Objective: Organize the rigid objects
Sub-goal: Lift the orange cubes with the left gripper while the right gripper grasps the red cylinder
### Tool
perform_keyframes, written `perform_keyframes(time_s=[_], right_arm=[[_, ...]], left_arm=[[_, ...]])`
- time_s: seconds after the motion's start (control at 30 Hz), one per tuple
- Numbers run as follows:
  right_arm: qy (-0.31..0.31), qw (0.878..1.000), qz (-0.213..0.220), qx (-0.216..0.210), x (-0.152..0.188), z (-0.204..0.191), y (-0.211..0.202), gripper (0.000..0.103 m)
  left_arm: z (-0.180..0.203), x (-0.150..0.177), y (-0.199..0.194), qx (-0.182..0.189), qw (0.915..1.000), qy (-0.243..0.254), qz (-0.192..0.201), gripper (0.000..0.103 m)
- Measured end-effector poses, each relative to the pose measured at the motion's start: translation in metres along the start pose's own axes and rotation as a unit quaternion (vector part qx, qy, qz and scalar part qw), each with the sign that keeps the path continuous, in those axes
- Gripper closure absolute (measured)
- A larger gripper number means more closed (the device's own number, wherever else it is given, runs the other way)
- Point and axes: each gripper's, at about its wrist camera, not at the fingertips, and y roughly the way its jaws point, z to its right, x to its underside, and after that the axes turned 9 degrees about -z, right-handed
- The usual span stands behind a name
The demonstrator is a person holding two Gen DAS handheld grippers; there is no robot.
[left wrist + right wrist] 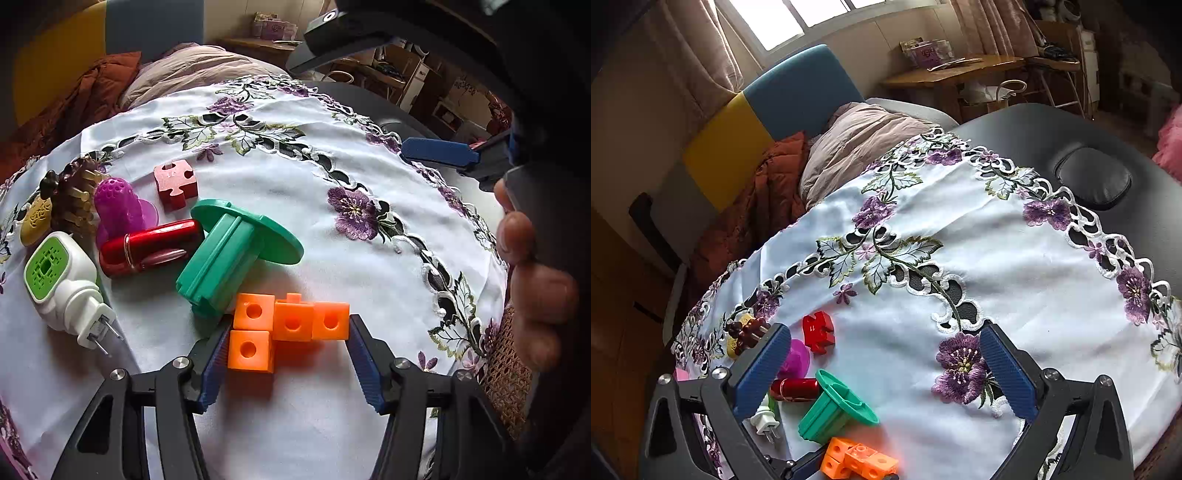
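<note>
A cluster of several joined orange cubes [291,325] lies on the white embroidered cloth [332,258]. My left gripper [290,323] is shut on it: the left pad presses the two left cubes and the right pad touches the rightmost cube. The cluster still rests on the cloth. The same cubes [860,461] show at the bottom of the right wrist view. My right gripper [882,328] hovers open over the cloth with nothing between its fingers [1008,373]. One of its blue fingers [439,151] shows in the left wrist view, above and to the right.
Left of the cubes lie a green flanged piece [229,258], a red glossy case [147,247], a white-and-green plug-in device [62,280], a magenta silicone piece [118,206], a red puzzle piece [175,182] and a brown comb [74,192]. A person's hand [532,280] is at right.
</note>
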Motion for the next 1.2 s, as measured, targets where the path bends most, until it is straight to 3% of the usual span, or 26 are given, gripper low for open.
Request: perform_keyframes(time_s=[0.43, 0.9, 1.2], right_arm=[[-0.067, 0.996, -0.055, 0.012, 0.010, -0.024, 0.024, 0.000], [-0.124, 0.988, -0.084, 0.038, 0.023, -0.043, 0.040, 0.001], [-0.063, 0.997, -0.045, -0.003, 0.012, -0.026, 0.021, 0.012]], left_arm=[[-0.033, 0.061, -0.038, -0.032, 0.9977, -0.040, 0.044, 0.042], [-0.090, 0.128, -0.072, -0.093, 0.9855, -0.123, 0.071, 0.042], [-0.092, 0.135, -0.068, -0.102, 0.9837, -0.124, 0.081, 0.042]])
